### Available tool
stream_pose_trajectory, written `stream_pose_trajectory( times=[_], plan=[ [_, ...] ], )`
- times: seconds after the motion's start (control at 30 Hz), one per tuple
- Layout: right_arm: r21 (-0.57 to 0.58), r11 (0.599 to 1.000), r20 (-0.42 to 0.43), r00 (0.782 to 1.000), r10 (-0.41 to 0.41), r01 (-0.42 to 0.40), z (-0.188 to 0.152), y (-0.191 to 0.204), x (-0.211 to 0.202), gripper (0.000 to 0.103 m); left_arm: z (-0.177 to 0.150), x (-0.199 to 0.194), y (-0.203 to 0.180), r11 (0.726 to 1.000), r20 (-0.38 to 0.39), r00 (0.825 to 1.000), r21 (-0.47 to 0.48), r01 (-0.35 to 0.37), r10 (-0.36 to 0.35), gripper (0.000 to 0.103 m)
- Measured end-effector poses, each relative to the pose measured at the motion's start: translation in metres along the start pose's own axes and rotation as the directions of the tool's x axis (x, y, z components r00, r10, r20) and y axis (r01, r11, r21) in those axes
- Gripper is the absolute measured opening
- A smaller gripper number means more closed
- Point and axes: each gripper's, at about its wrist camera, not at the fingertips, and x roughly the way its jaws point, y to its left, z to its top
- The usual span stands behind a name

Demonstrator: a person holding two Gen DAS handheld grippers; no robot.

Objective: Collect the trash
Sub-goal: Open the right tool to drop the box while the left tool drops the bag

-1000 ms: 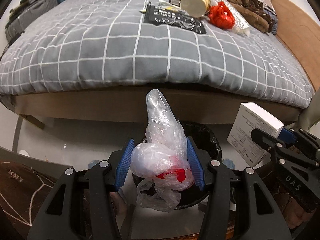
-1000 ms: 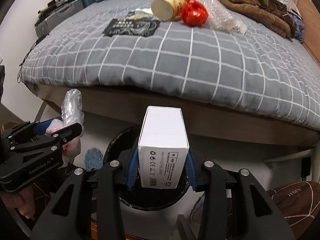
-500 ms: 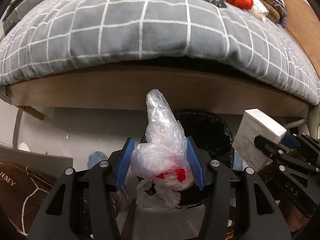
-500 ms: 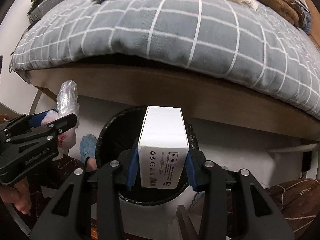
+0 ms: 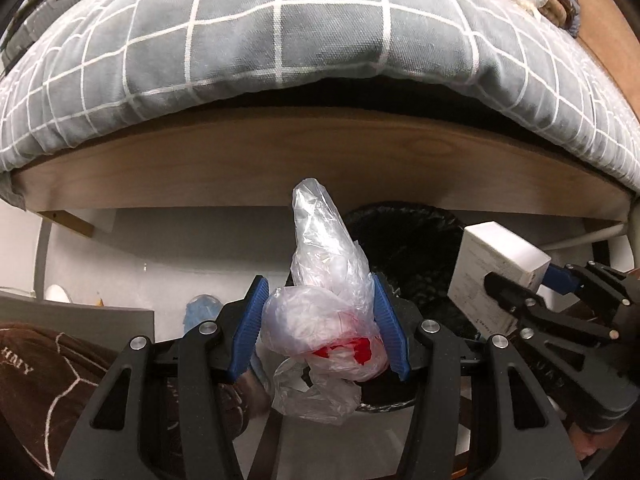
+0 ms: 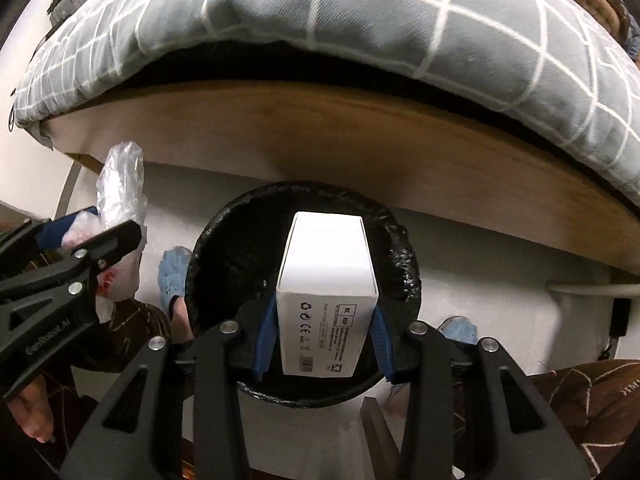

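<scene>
while clamped between the blue pads of the left gripper, crumpled clear plastic bag with a red patch low down, one twisted end standing up past the fingertips, a loose fold hanging below them. held at the near left edge of the black-lined trash bin, partly over its rim.

over the mouth of the trash bin, white box pinched at its printed near end by the right gripper, long axis pointing forward out beyond the pads, whole length inside the bin's round outline. seen from the left wrist, same box tilted, just right of the bin, gripper closed on it.

from the right wrist, left gripper and bag at far left, beside the bin's rim and apart from the box.

behind and above the bin, wooden bed frame under a grey checked duvet. blue slippers on the pale floor beside the bin.
</scene>
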Motion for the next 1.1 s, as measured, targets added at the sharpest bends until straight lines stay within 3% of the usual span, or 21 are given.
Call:
stream_pose_trajectory(
  times=[0.07, 0.13, 0.33, 0.5, 1.1],
  plan=[
    [0.002, 1.0, -0.004, 1.0, 0.003, -0.003, 0.0, 0.002, 0.003, 0.041, 0.0, 0.001, -0.001, 1.0, -0.004, 1.0, 0.0, 0.002, -0.002, 0.052],
    [0.014, 1.0, 0.011, 1.0, -0.008, 0.008, 0.0, 0.001, 0.001, 0.064, 0.001, 0.0, -0.003, 1.0, -0.004, 1.0, 0.0, 0.006, -0.006, 0.052],
    [0.073, 0.996, 0.088, 0.995, -0.047, 0.041, 0.004, -0.017, -0.019, 0.092, 0.0, 0.005, -0.003, 1.0, -0.007, 1.0, 0.011, 0.02, -0.02, 0.052],
    [0.081, 0.994, 0.119, 0.99, -0.078, 0.069, -0.002, -0.029, -0.027, 0.095, 0.002, 0.012, -0.012, 0.999, -0.013, 0.999, 0.035, 0.036, -0.036, 0.052],
    [0.164, 0.978, 0.092, 0.986, -0.143, 0.126, -0.018, -0.082, -0.021, 0.095, 0.006, 0.05, -0.052, 0.993, -0.064, 0.995, 0.091, 0.079, -0.073, 0.052]
  ],
)
